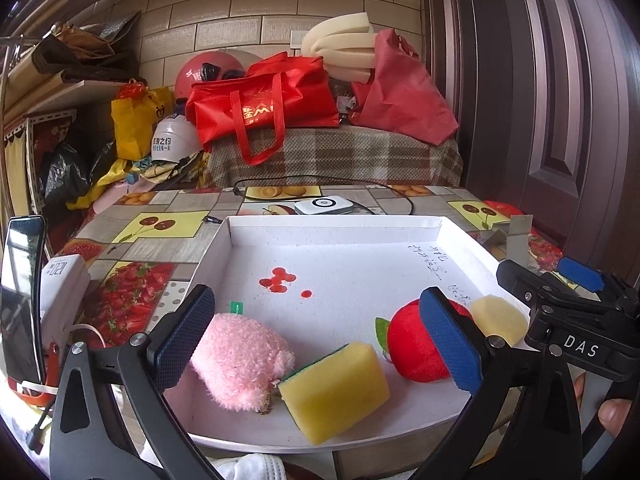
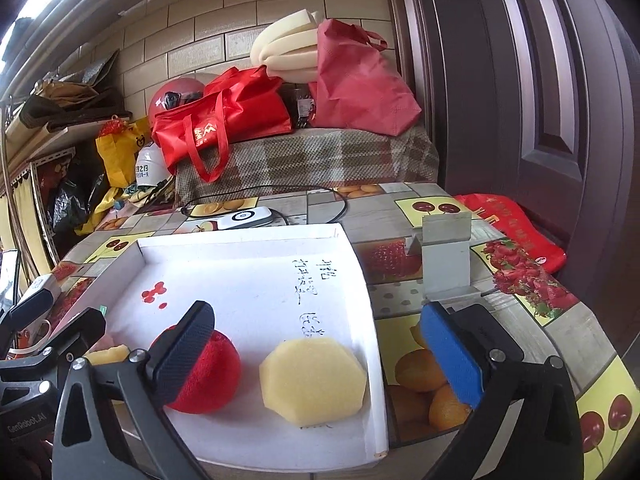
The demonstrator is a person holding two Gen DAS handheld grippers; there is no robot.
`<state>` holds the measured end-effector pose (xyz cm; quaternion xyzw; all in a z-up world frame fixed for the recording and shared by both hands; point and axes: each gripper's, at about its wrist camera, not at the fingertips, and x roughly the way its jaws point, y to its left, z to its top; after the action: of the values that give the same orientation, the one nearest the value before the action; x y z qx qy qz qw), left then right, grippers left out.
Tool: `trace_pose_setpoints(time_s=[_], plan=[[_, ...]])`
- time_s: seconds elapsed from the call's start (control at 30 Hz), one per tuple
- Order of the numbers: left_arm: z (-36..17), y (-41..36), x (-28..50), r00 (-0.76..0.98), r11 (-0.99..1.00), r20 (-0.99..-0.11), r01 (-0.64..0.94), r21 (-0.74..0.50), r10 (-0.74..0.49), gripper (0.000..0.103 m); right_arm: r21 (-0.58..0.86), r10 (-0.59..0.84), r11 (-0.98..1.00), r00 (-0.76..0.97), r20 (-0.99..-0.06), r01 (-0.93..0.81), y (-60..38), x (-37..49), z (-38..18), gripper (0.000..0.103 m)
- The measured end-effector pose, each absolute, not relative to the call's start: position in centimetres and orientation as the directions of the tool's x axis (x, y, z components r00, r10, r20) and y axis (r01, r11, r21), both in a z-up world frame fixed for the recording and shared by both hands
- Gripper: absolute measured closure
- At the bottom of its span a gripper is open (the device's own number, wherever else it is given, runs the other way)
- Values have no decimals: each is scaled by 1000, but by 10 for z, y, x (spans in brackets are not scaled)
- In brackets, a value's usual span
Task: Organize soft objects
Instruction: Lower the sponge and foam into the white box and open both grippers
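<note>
A white shallow tray [image 1: 336,228] lies on the table and holds four soft things. In the left wrist view a pink plush toy [image 1: 240,360] and a yellow sponge with a green backing [image 1: 336,390] rest at the tray's near edge, between the wide-apart fingers of my left gripper [image 1: 316,340], which is open and touches neither. A red plush apple [image 1: 416,344] sits behind the left gripper's right finger. In the right wrist view the red plush apple [image 2: 216,376] and a pale yellow hexagonal foam piece [image 2: 314,380] lie in the tray [image 2: 368,280]. My right gripper [image 2: 320,352] is open around the foam without touching it.
The fruit-print tablecloth [image 2: 520,320] carries a grey folded card stand [image 2: 444,256], a white device with a black cable [image 1: 324,205] and a phone [image 1: 20,300] at the left edge. Red bags [image 1: 260,100] and foam rolls are piled behind the table. A dark door [image 2: 560,120] is on the right.
</note>
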<state>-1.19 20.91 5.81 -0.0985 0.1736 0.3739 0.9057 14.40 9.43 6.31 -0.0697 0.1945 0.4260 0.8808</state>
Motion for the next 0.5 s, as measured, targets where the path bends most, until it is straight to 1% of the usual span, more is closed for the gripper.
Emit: trace_pose_setpoints(time_s=[0.5], plan=[[59,208,-11,663,704,-381,-709,-44,644,0,8,717,624,569,-403,-781,99,139,63,0]])
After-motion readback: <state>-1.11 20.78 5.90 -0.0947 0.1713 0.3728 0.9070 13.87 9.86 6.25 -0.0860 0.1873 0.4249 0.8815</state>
